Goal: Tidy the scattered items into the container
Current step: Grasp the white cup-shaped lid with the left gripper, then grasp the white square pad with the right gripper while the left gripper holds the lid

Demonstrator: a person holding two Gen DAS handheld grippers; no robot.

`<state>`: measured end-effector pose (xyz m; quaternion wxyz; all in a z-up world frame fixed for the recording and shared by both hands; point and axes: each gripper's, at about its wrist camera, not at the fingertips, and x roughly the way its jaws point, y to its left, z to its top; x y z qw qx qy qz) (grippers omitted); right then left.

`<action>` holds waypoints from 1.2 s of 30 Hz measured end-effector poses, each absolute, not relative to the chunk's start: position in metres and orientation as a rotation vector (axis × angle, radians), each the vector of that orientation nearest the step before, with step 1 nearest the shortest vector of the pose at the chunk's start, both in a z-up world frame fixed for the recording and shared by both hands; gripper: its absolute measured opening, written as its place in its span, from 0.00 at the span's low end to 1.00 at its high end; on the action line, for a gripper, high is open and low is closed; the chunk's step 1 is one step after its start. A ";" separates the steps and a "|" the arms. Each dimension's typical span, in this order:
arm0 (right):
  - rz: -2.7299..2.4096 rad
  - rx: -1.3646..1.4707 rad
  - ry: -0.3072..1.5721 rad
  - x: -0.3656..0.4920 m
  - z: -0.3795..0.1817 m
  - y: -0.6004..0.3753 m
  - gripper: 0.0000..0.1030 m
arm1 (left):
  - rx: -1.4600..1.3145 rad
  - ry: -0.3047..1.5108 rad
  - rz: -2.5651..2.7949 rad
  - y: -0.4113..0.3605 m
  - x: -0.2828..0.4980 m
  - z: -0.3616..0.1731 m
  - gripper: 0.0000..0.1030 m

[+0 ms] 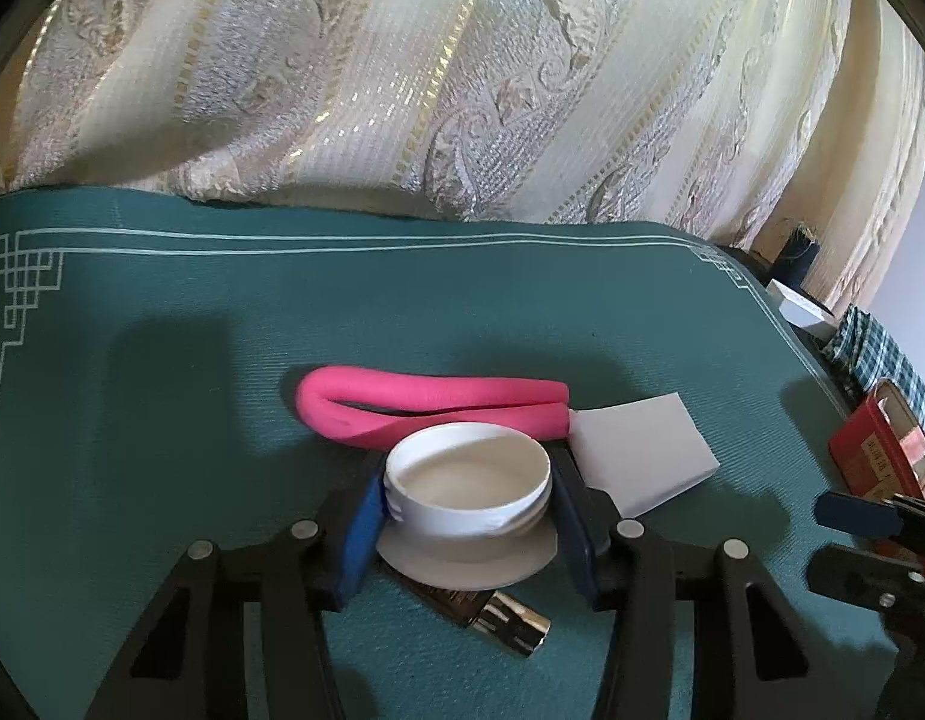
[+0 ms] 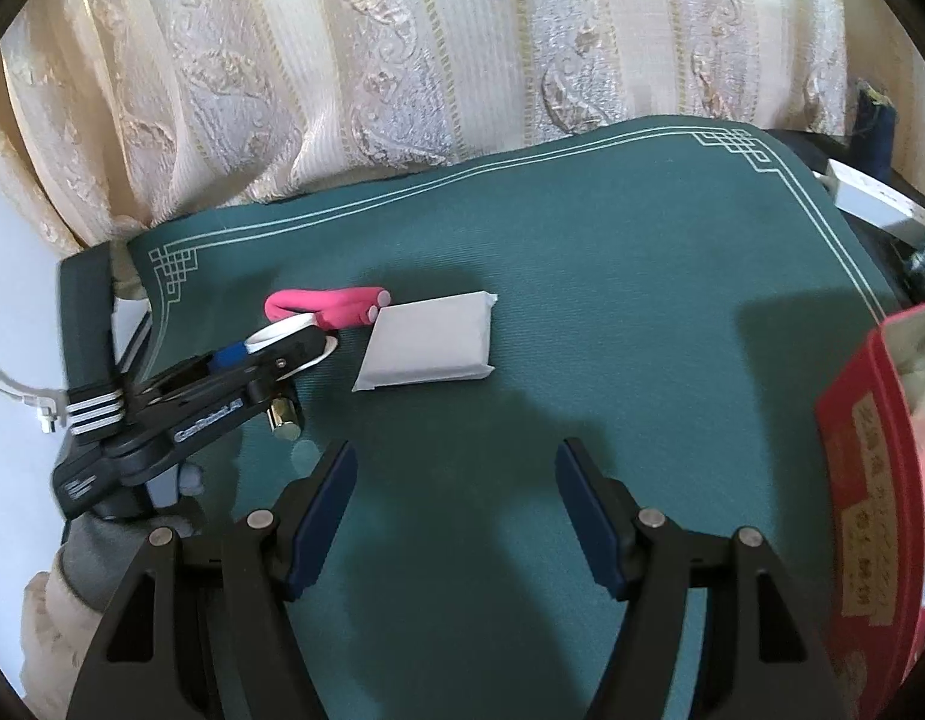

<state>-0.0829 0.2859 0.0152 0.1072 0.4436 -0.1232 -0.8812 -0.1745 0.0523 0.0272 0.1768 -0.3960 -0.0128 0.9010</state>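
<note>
Left tongs (image 1: pixel 465 495) clamp the white lid (image 1: pixel 468 480) by its sides, ready to lift off the counter (image 1: pixel 162 420). Right tongs (image 2: pixel 456 510) open, empty, w/ red box (image 2: pixel 870 468) just right.

You carried two black-framed grippers, left gripper (image 1: pixel 468 510) and right gripper (image 2: pixel 456 510), each with blue finger pads (image 2: pixel 321 516), silver pivot screws, and a grey-cuffed cream sleeve (image 2: pixel 60 618).

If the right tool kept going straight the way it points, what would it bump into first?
Probably just the green mat. The right tool is open with nothing between its fingers, and it tilts down at bare mat. The white packet lies farther ahead and to the left, though depth is hard to judge.
</note>
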 end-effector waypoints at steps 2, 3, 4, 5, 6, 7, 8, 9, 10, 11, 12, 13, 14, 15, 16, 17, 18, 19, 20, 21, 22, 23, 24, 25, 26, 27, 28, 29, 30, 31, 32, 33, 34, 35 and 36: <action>-2.591 1.312 -0.344 -0.089 0.013 0.280 0.70 | -1.109 -0.039 2.559 0.048 -0.171 0.030 0.52; -2.589 1.316 -0.331 -0.094 0.011 0.276 0.70 | -1.102 -0.038 2.566 0.046 -0.169 0.031 0.52; -2.588 1.321 -0.322 -0.098 0.010 0.272 0.70 | -1.097 -0.038 2.573 0.043 -0.166 0.033 0.52; -2.586 1.324 -0.315 -0.102 0.009 0.269 0.70 | -1.091 -0.040 2.578 0.041 -0.163 0.035 0.52; -2.584 1.328 -0.304 -0.107 0.007 0.265 0.70 | -1.086 -0.044 2.582 0.038 -0.160 0.036 0.52; -2.583 1.331 -0.295 -0.110 0.005 0.263 0.70 | -1.082 -0.047 2.586 0.036 -0.159 0.037 0.52; -2.582 1.335 -0.282 -0.114 0.004 0.260 0.70 | -1.079 -0.050 2.590 0.034 -0.157 0.037 0.52; -2.582 1.342 -0.269 -0.119 0.002 0.257 0.70 | -1.075 -0.053 2.595 0.033 -0.156 0.036 0.52; -2.581 1.346 -0.259 -0.123 0.001 0.254 0.72 | -1.071 -0.055 2.600 0.031 -0.154 0.036 0.52; -2.578 1.350 -0.250 -0.128 -0.001 0.252 0.75 | -1.070 -0.055 2.606 0.030 -0.153 0.035 0.52; -2.577 1.354 -0.240 -0.132 -0.003 0.250 0.75 | -1.070 -0.057 2.609 0.028 -0.153 0.035 0.52; -2.577 1.360 -0.232 -0.138 -0.005 0.248 0.76 | -1.071 -0.062 2.610 0.027 -0.152 0.034 0.52; -2.578 1.365 -0.227 -0.142 -0.006 0.246 0.76 | -1.072 -0.068 2.610 0.026 -0.153 0.033 0.52; -2.581 1.368 -0.220 -0.146 -0.007 0.245 0.76 | -1.073 -0.073 2.610 0.025 -0.153 0.033 0.52; -2.581 1.372 -0.214 -0.151 -0.008 0.243 0.76 | -1.073 -0.079 2.613 0.023 -0.154 0.033 0.52; -2.583 1.377 -0.207 -0.155 -0.009 0.241 0.76 | -1.072 -0.086 2.617 0.021 -0.154 0.033 0.52; -2.588 1.380 -0.199 -0.159 -0.009 0.239 0.77 | -1.071 -0.095 2.619 0.019 -0.155 0.033 0.52; -2.596 1.381 -0.186 -0.163 -0.010 0.237 0.77 | -1.071 -0.101 2.620 0.018 -0.155 0.033 0.52; -2.605 1.384 -0.172 -0.166 -0.011 0.235 0.78 | -1.071 -0.106 2.621 0.017 -0.156 0.033 0.52; -2.603 1.392 -0.165 -0.170 -0.013 0.233 0.78 | -1.072 -0.111 2.621 0.016 -0.156 0.033 0.52; -2.604 1.396 -0.159 -0.172 -0.014 0.232 0.78 | -1.073 -0.115 2.620 0.015 -0.157 0.033 0.52; -2.614 1.390 -0.143 -0.174 -0.014 0.230 0.78 | -1.073 -0.119 2.620 0.014 -0.157 0.033 0.52; -2.618 1.388 -0.127 -0.176 -0.014 0.229 0.78 | -1.073 -0.122 2.620 0.014 -0.157 0.033 0.52; -2.615 1.390 -0.117 -0.177 -0.014 0.228 0.79 | -1.074 -0.125 2.619 0.013 -0.158 0.032 0.52; -2.613 1.388 -0.100 -0.178 -0.015 0.226 0.80 | -1.075 -0.126 2.618 0.013 -0.158 0.031 0.52; -2.611 1.386 -0.075 -0.178 -0.015 0.224 0.81 | -1.078 -0.127 2.617 0.013 -0.158 0.030 0.52; -2.609 1.384 -0.054 -0.177 -0.015 0.223 0.82 | -1.081 -0.128 2.616 0.013 -0.158 0.029 0.52; -2.608 1.381 -0.023 -0.176 -0.016 0.221 0.82 | -1.083 -0.129 2.614 0.013 -0.158 0.028 0.52; -2.605 1.378 0.010 -0.176 -0.016 0.219 0.83 | -1.086 -0.129 2.613 0.013 -0.158 0.027 0.52; -2.600 1.374 0.046 -0.176 -0.017 0.217 0.84 | -1.087 -0.128 2.612 0.014 -0.158 0.027 0.52; -2.589 1.370 0.088 -0.176 -0.018 0.214 0.87 | -1.088 -0.128 2.611 0.014 -0.158 0.026 0.52; -2.576 1.367 0.129 -0.175 -0.019 0.211 0.89 | -1.088 -0.127 2.610 0.015 -0.158 0.025 0.52; -2.568 1.369 0.161 -0.175 -0.020 0.208 0.91 | -1.088 -0.127 2.610 0.015 -0.158 0.025 0.52; -2.566 1.369 0.178 -0.174 -0.020 0.207 0.91 | -1.089 -0.126 2.609 0.015 -0.158 0.024 0.52; -2.565 1.370 0.179 -0.175 -0.020 0.207 0.91 | -1.090 -0.126 2.609 0.015 -0.158 0.024 0.52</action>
